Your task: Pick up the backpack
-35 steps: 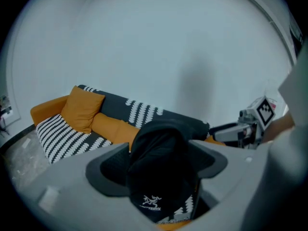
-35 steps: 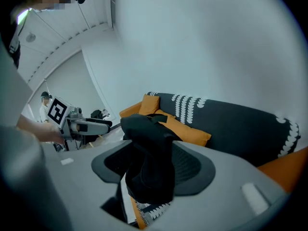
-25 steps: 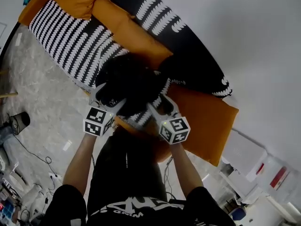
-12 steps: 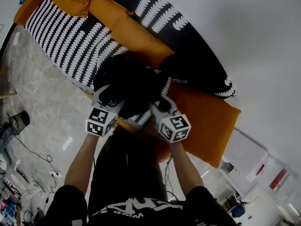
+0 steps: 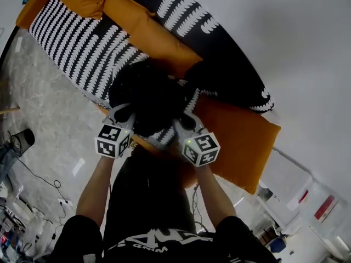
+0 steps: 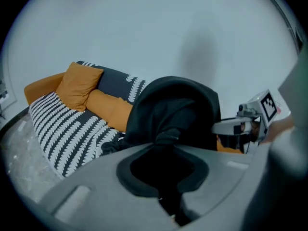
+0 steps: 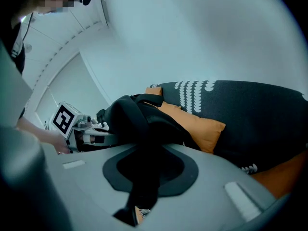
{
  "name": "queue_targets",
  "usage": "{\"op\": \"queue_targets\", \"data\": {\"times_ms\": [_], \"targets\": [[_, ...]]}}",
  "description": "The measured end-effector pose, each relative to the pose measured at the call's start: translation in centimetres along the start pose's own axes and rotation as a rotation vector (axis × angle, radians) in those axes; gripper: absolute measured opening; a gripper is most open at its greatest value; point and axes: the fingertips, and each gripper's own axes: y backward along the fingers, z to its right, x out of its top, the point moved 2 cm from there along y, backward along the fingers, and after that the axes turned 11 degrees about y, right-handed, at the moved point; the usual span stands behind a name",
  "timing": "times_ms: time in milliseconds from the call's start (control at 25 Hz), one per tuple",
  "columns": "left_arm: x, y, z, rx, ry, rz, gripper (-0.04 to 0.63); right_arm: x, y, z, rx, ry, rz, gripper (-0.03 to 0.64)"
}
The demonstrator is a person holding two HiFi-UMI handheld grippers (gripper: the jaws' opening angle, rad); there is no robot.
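Note:
A black backpack (image 5: 149, 95) stands on the sofa seat, between the orange cushions. It fills the middle of the left gripper view (image 6: 175, 107) and of the right gripper view (image 7: 132, 117). My left gripper (image 5: 127, 116) is at its near left side. The jaws are closing, with a bunched black strap (image 6: 166, 137) running down between them. My right gripper (image 5: 185, 120) is at the near right side. Its jaws are closing too, on a black strap (image 7: 144, 177) that hangs through them. Each gripper shows in the other's view: the right gripper (image 6: 240, 124) and the left gripper (image 7: 89, 134).
The sofa (image 5: 82, 43) is black with white leaf stripes and carries orange cushions (image 5: 148, 34), one large cushion (image 5: 241, 141) to the right. A pale wall (image 5: 285, 43) is behind it. Cables and small items (image 5: 22, 141) lie on the marble floor at left; boxes (image 5: 301, 193) stand at lower right.
Both grippers' jaws have closed from wide open onto the backpack's straps. The left gripper has sunk a little; the right has stayed in place.

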Motion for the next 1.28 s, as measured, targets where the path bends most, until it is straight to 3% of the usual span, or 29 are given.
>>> {"op": "queue_targets", "data": {"times_ms": [160,560,1040,1280], "targets": [[1.1,2.0,0.4,-0.043,0.063,0.024,0.025,1.5,0.4,-1.3,0.028,0.009,0.029,0.041],[4.7,10.0,2.7,-0.091,0.123,0.072,0.018,6.1,4.7,-4.8,0.023,-0.008,0.020,0.032],[7.3,23.7,12.6,-0.236,0.052,0.112,0.018,12.2,17.6,-12.6,0.034,-0.081,0.133,0.034],[6.2,27.5,15.6,-0.270,0.024,0.161,0.018,12.0,21.3,-15.5,0.046,-0.092,0.204,0.034]]}}
